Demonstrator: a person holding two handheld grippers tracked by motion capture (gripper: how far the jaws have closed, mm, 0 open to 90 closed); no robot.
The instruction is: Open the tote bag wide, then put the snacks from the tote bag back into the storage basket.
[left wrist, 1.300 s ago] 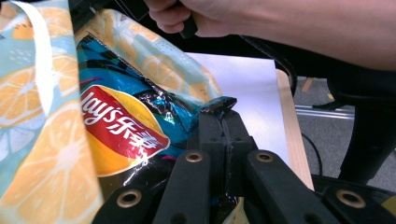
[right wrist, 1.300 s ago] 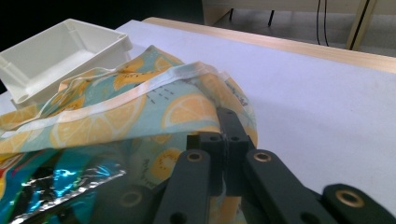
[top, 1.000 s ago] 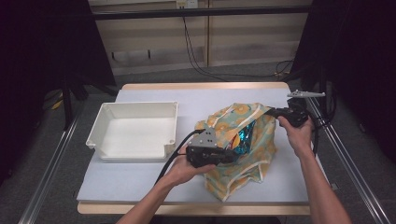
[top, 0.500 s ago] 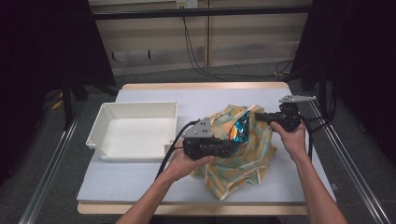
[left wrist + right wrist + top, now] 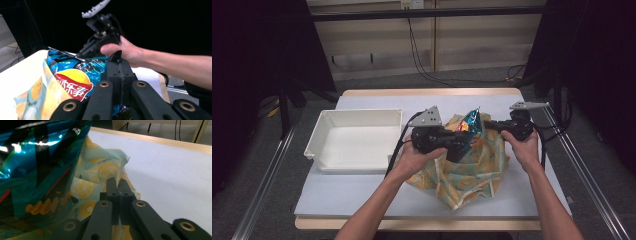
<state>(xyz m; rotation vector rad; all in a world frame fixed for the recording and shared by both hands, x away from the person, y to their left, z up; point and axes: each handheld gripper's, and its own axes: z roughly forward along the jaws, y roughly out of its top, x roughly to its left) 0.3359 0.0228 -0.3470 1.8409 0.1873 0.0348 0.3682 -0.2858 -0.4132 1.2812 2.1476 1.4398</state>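
Note:
A lemon-print cloth bag (image 5: 467, 172) hangs between my two grippers over the table's right half, its lower part resting on the mat. A blue chip bag (image 5: 472, 124) sticks up out of its mouth. My left gripper (image 5: 462, 146) is shut at the bag's left rim, beside the chip bag (image 5: 72, 75). Its jaws (image 5: 117, 58) are pressed together, and the cloth (image 5: 37, 97) drapes at lower left. My right gripper (image 5: 490, 124) is shut on the bag's right rim. In the right gripper view a strip of lemon cloth (image 5: 100, 170) is pinched between its jaws (image 5: 117, 185), with the chip bag (image 5: 37, 162) close at left.
An empty white tray (image 5: 362, 114) stands on the table's left half, just left of my left hand. The light mat (image 5: 357, 195) has bare room in front of the tray. A wooden table edge (image 5: 427, 92) runs along the back, with dark curtains on both sides.
My left gripper has risen and lifted the bag's left rim. The bag has gone from lying flat to hanging open between both grippers, and the chip bag now stands upright.

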